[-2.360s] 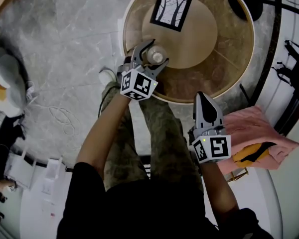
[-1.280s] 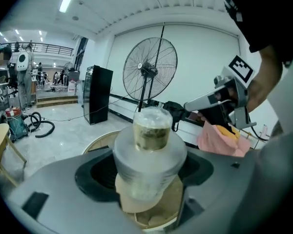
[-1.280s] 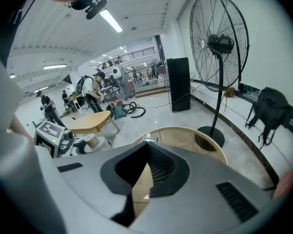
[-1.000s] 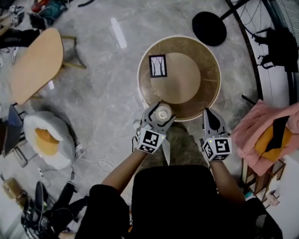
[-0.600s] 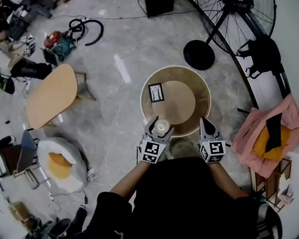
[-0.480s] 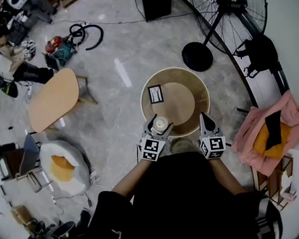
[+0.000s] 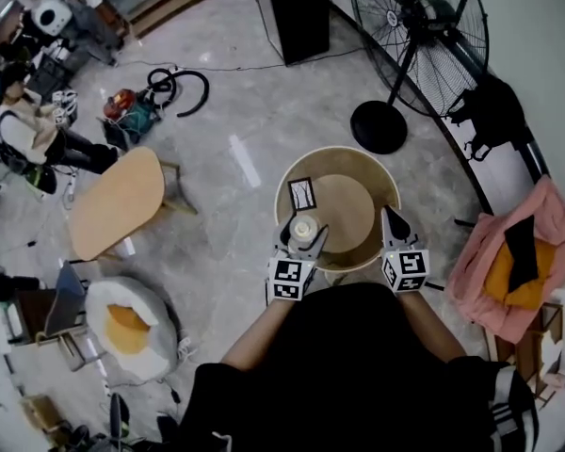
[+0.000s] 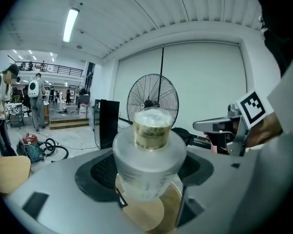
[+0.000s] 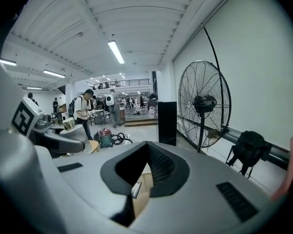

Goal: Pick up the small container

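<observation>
The small container [image 8: 149, 152] is gripped by the left gripper's [image 7: 303, 232] jaws above the bench [image 7: 353, 205]. It could be dropped if the grip is tilted or loosened. The right gripper's [image 7: 390, 218] jaws are closed on nothing.

small container [image 8: 149, 160]: frosted white, amber top | table [image 7: 377, 183]: tan | card [image 7: 302, 194]: black-white

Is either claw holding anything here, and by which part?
The left claw grips the small container by the sides of its wide lower body, with its narrower top clear above. The right claw is shut and empty.
</observation>
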Available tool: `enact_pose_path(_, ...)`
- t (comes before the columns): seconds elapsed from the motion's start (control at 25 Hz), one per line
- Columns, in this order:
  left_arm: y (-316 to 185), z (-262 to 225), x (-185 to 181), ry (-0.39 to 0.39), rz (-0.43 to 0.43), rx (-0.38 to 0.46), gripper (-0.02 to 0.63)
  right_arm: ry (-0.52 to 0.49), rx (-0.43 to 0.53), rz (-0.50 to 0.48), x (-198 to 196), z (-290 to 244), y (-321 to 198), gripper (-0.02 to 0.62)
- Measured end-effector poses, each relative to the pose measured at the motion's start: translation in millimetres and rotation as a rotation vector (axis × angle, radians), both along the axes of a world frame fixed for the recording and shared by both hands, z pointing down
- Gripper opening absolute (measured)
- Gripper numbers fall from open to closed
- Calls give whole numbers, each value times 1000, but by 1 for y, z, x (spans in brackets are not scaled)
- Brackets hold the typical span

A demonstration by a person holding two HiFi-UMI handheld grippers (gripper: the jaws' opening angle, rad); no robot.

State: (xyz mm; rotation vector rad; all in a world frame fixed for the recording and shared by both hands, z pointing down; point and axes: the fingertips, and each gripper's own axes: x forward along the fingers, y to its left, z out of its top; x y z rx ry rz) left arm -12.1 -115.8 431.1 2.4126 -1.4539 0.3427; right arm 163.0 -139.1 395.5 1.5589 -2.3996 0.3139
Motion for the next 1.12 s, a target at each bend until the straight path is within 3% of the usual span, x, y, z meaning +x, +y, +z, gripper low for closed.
enact_pose_path(0.52, 4, 1, -5, -19, -68, 7, 351, 2, -5, -45, -5, 3, -1, 21)
enact_pose_path(1.12, 1, 9, -6, -30, -80, -4, 351, -10, -28, -51, -3, 10, -8, 21)
